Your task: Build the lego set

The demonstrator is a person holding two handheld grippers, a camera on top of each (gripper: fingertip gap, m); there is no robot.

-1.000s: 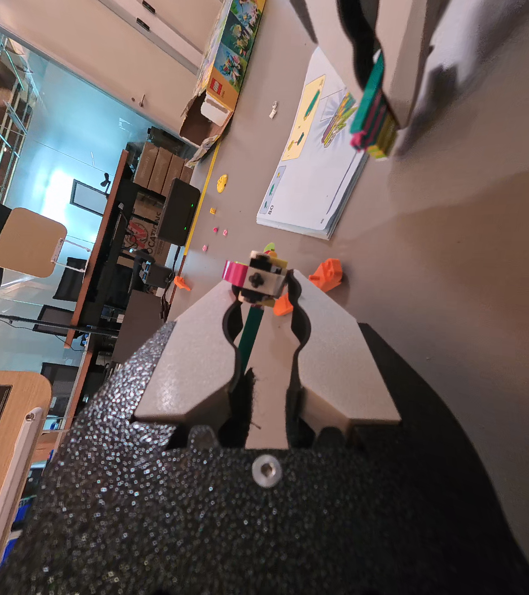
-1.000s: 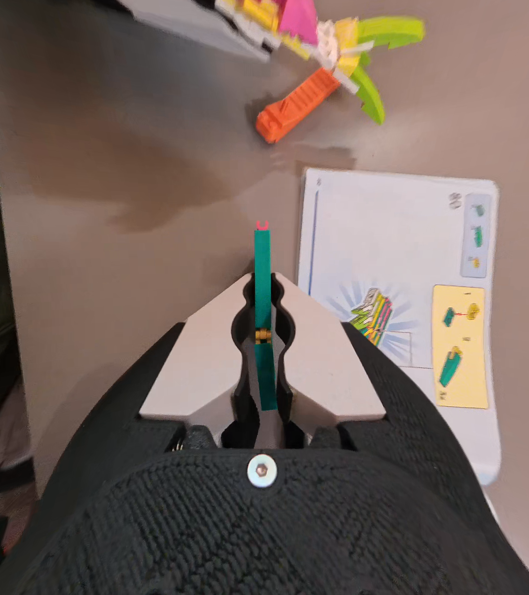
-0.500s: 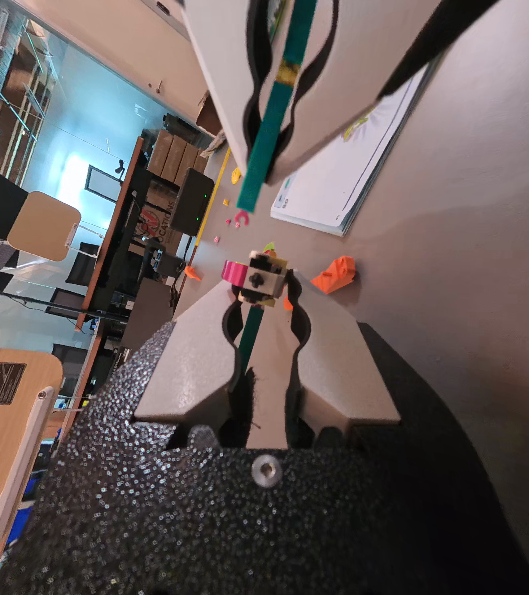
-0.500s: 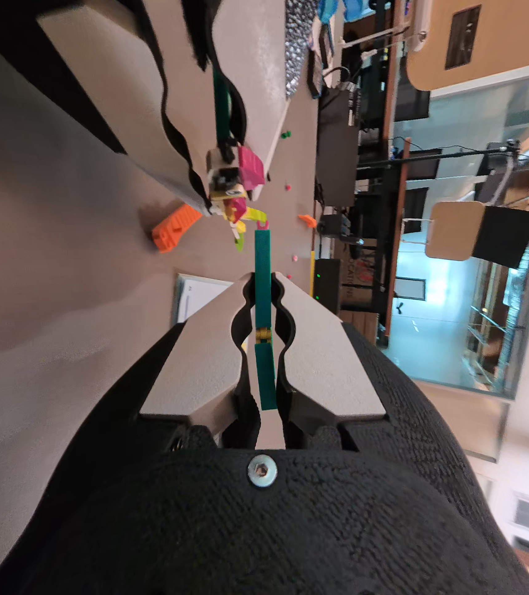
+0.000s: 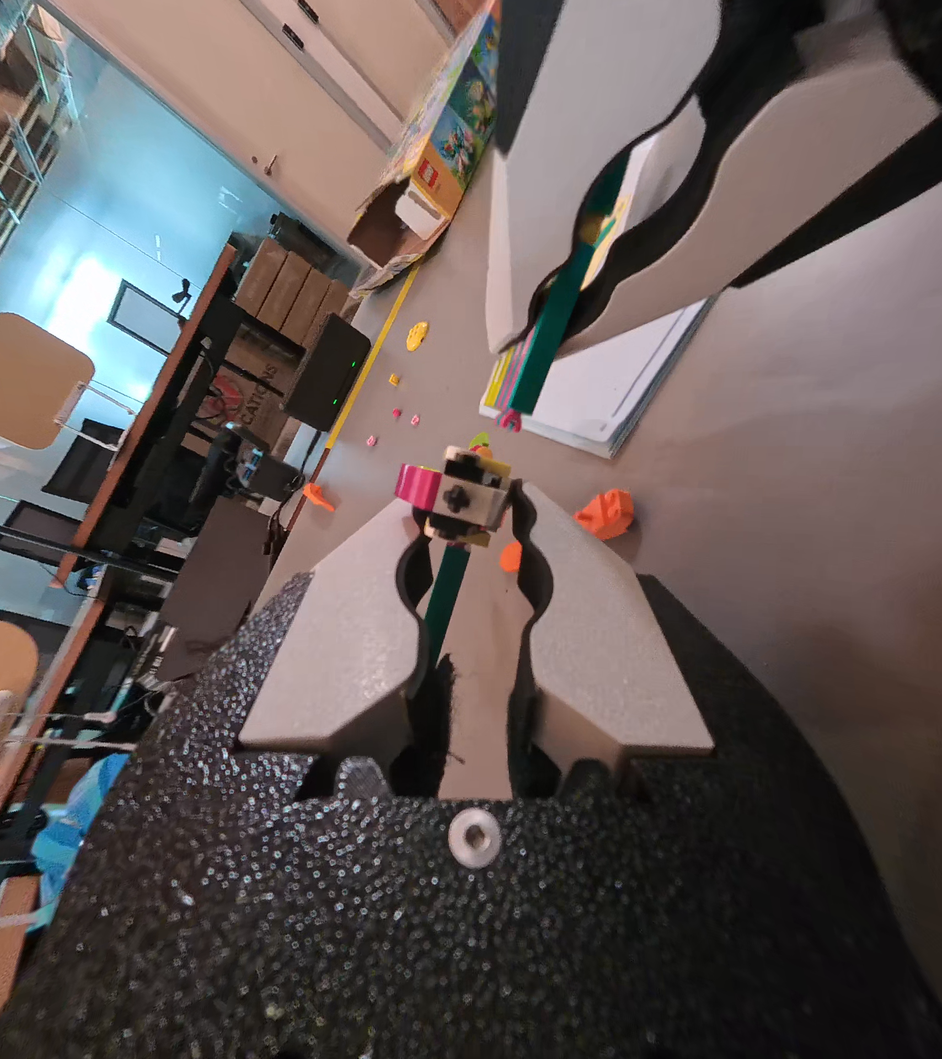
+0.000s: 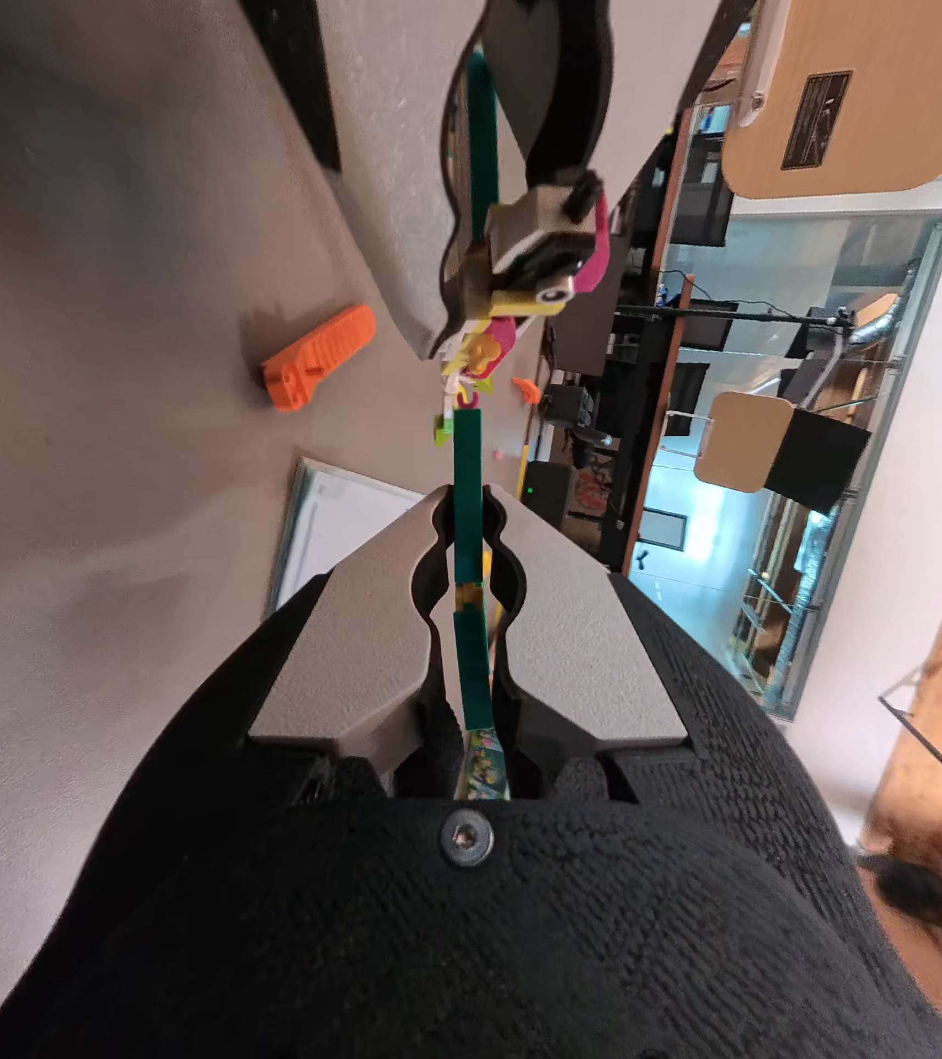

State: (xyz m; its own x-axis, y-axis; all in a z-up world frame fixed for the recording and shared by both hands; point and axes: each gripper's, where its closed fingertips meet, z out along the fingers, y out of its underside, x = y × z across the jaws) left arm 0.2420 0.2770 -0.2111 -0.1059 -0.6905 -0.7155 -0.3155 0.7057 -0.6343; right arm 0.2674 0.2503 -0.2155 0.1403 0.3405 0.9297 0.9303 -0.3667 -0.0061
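My left gripper (image 5: pixel 460 516) is shut on a small lego assembly (image 5: pixel 457 495): a white, black, pink and yellow block on a dark green plate that runs back between the fingers. My right gripper (image 6: pixel 467 491) is shut on a long dark green plate piece (image 6: pixel 467 458) with a pink clip (image 6: pixel 466 399) at its tip. In the right wrist view the clip sits just below the assembly (image 6: pixel 532 269), close to its lime and pink parts; I cannot tell if they touch. In the left wrist view the right gripper (image 5: pixel 534 344) comes in from the upper right with its green piece (image 5: pixel 543 349).
An instruction booklet (image 5: pixel 629 389) lies open on the grey table (image 5: pixel 801 516). An orange brick separator (image 5: pixel 606 513) lies near the left gripper. The opened lego box (image 5: pixel 446 143) stands at the far edge. Small yellow (image 5: pixel 417 335), pink (image 5: pixel 397 412) and orange (image 5: pixel 317 495) pieces lie scattered. The gap from one gripper's tips to the other's is roughly 5 cm.
My right gripper has turned from looking down at the table to facing the left gripper, and brought its green piece's tip up close to the assembly. The left gripper has stayed nearly still.
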